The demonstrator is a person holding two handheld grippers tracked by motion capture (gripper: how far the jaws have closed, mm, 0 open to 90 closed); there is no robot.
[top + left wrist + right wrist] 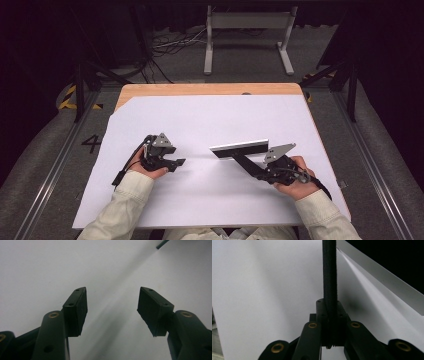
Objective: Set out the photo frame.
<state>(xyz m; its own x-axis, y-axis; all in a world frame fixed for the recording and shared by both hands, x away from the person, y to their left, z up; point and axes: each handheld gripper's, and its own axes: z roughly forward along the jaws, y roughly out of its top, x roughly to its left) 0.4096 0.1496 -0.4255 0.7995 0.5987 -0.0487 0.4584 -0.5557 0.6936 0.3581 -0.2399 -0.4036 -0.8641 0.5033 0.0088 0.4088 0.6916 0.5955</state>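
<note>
In the high view, the right gripper (248,163) holds a flat black-and-white board (239,148) by its near edge, tilted up over the middle of the white sheet (210,120), while the left gripper (175,163) rests to the left of the board, apart from it. In the left gripper view its jaws stand wide apart with nothing between, so I think it should come to the board's free end slowly. In the right gripper view the jaws are closed tight on the board's thin dark edge (329,272); keep this grip firm and level.

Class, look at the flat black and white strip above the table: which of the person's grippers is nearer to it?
Right. The right gripper has its jaws shut on the strip; the left gripper sits apart to the strip's left, jaws open and holding nothing.
</note>
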